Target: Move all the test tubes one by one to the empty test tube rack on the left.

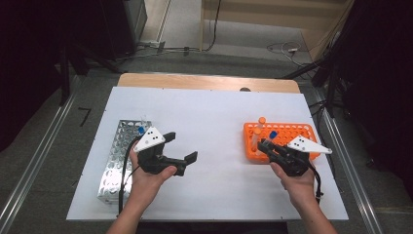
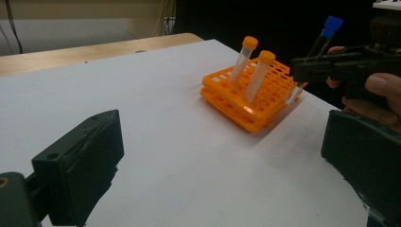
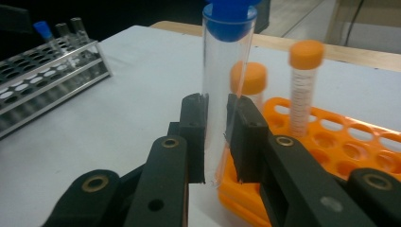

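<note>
Clear blue-capped glass tube clamped mid-body by right gripper, bottom clear of orange plastic rack, likely for transfer; left gripper gapes empty.

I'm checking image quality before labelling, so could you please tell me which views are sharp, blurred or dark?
High view: evenly lit white table, dark surroundings. Left gripper view: orange rack fairly sharp, its own near jaws soft, black background. Right gripper view: right gripper and blue-capped tube crisp; metal rack and orange-capped tubes behind are softer.
</note>
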A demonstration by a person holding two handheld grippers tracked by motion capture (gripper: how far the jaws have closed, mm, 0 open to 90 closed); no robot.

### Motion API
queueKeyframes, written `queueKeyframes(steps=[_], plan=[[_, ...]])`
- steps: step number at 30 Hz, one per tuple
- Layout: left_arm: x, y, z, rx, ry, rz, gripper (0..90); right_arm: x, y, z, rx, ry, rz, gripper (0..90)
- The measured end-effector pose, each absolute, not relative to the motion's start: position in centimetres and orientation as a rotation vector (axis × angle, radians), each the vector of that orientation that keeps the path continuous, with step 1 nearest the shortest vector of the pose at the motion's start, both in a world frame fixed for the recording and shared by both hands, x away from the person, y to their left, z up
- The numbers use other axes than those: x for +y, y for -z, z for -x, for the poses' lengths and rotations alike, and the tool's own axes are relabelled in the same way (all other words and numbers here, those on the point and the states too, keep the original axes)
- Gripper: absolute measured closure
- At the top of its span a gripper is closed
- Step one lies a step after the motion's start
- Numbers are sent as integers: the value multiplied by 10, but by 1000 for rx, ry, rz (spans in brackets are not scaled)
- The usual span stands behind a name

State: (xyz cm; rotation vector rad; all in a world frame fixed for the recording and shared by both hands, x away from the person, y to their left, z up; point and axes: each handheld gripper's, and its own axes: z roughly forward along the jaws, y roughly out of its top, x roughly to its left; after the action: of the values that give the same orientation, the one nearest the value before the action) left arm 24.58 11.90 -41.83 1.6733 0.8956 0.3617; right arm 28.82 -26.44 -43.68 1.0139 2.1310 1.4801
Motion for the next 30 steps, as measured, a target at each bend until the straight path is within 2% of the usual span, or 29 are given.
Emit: queueKeyframes(steps=[21,30], plan=[[87,421,-244,811,-287,-1725,10,-217,443,-276,2270,-1526,-868,751],[76,423,-243,768,-246,-1725,85,-198,447,-269,2329,-1534,-814,751]])
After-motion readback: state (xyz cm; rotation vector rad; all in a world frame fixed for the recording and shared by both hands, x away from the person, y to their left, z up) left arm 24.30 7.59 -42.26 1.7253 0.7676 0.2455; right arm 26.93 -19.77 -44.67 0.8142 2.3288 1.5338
